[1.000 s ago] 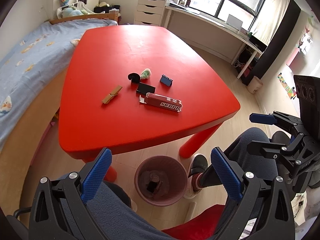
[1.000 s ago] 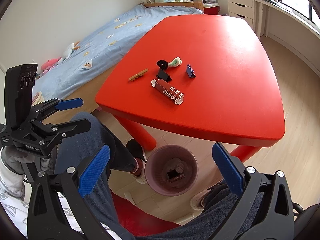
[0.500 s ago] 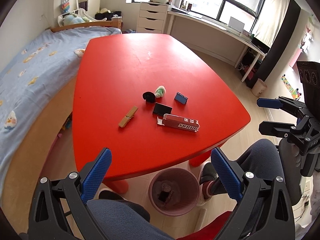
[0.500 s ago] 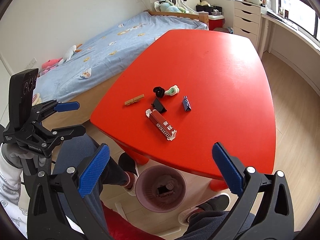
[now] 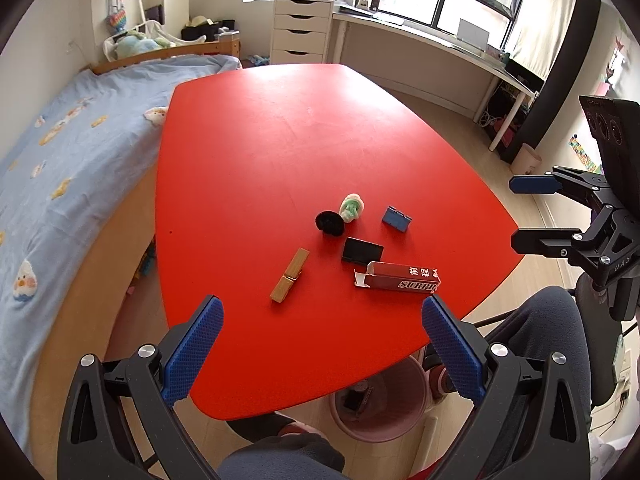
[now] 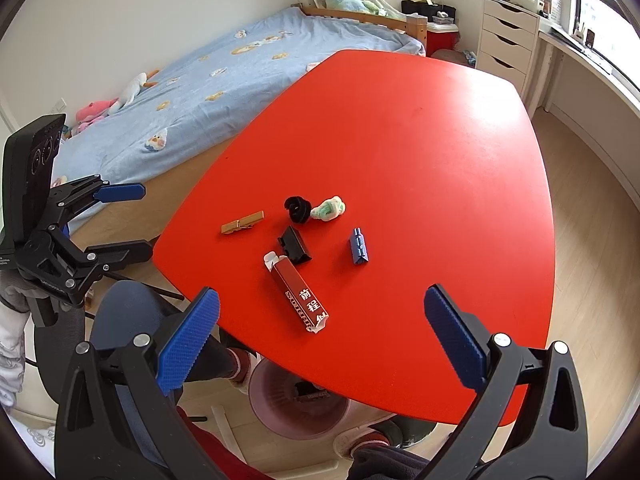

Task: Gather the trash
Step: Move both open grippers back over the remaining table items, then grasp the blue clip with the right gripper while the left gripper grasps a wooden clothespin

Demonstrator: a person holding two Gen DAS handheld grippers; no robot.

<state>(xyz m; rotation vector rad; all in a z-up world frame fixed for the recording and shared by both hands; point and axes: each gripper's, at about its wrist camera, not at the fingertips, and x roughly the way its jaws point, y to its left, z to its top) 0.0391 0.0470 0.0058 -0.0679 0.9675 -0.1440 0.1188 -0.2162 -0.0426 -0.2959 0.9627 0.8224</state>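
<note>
On the red table lie a dark red carton, a wooden clothespin, a black binder clip, a blue binder clip, a black round piece and a green-white wad. The carton also shows in the right wrist view. My left gripper is open and empty above the table's near edge. My right gripper is open and empty just short of the carton. A pink bin stands on the floor under the near edge, partly hidden.
A bed with a blue cover runs along the table's left side. White drawers and a long desk stand under the windows. The person's legs and chair are at the near side, beside the bin.
Both grippers have risen and moved forward over the table's near edge. The items now appear closer, and the bin has slipped partly under the table edge.
</note>
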